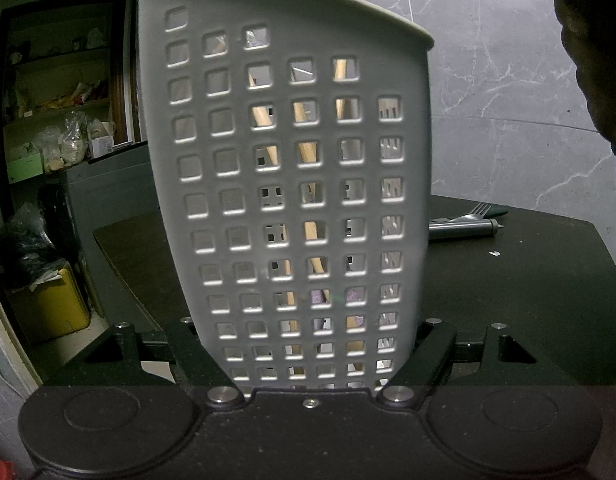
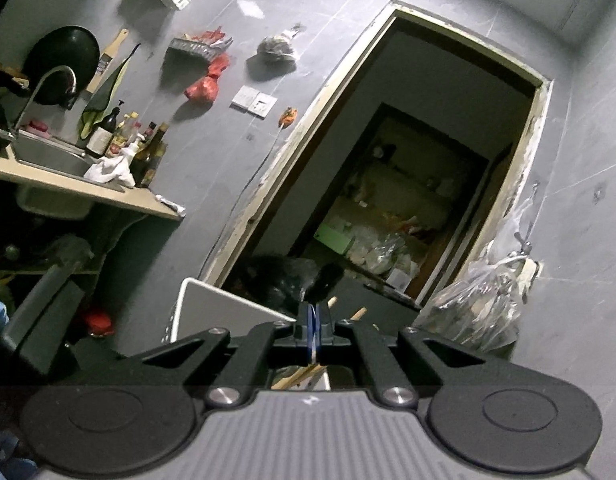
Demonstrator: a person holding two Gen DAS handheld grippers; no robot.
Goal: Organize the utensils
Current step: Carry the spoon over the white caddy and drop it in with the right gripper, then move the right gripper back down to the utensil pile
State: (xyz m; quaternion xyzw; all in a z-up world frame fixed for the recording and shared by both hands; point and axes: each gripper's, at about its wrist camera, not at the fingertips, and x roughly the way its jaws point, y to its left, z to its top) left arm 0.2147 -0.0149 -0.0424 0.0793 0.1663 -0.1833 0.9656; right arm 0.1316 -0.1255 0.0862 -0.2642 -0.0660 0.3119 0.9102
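The left tool [image 1: 308,360] clamps a white holder [image 1: 291,184] upright between its fingers, wooden sticks [image 1: 308,152] showing through the holes. A fork [image 1: 478,212] lies on the worktop [image 1: 508,280] beyond it to the right. The right tool [image 2: 312,330] is fully closed, seemingly empty, above the holder's rim [image 2: 227,300].

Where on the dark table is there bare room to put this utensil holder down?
The dark table is bare right of the white utensil holder, in front of the fork and metal cylinder. A smaller bare strip lies left of the holder. The far right corner, where those utensils lie, is crowded.
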